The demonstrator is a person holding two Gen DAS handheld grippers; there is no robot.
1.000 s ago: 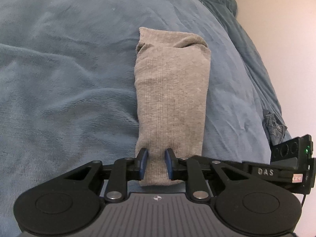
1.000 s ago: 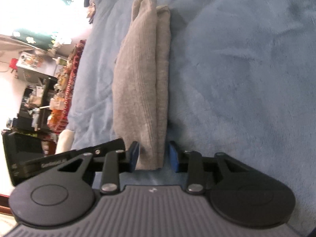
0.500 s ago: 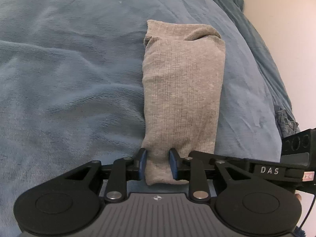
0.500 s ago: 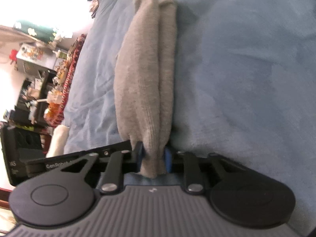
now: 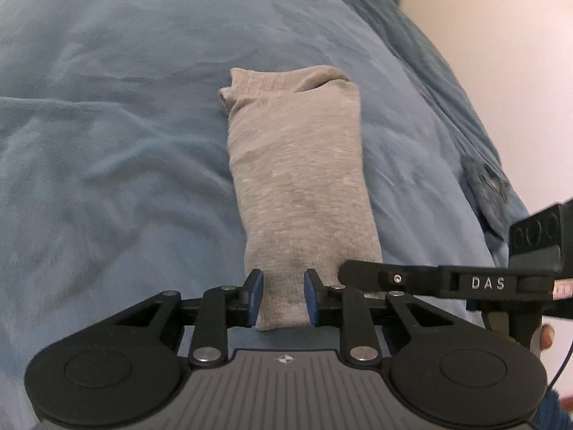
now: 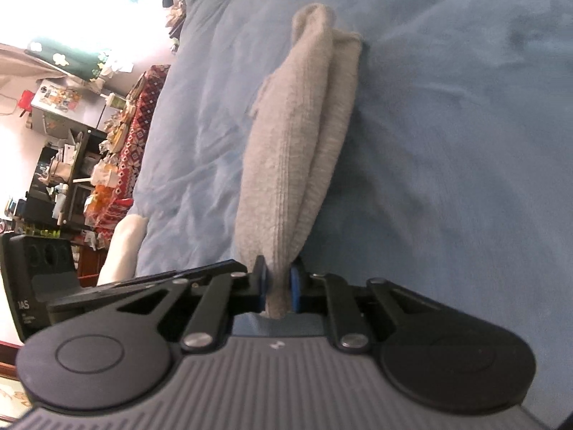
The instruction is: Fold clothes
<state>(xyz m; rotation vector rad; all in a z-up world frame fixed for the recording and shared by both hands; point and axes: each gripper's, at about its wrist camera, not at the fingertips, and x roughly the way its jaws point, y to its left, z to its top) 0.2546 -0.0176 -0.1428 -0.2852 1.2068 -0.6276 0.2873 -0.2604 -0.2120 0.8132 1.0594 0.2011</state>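
folded grey garment (image 5: 297, 193) on blue blanket (image 5: 107, 143), right gripper (image 6: 278, 292) now clamped on its near end, left gripper (image 5: 283, 297) still pinching it, garment shifted slightly

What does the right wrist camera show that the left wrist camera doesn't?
Only the right wrist view shows the cluttered shelves, a red patterned cloth, and the right gripper shut on the folded grey garment. Only the left wrist view shows the pale wall and the left gripper, its fingers either side of the garment's near end. Both show the garment on the blue blanket.
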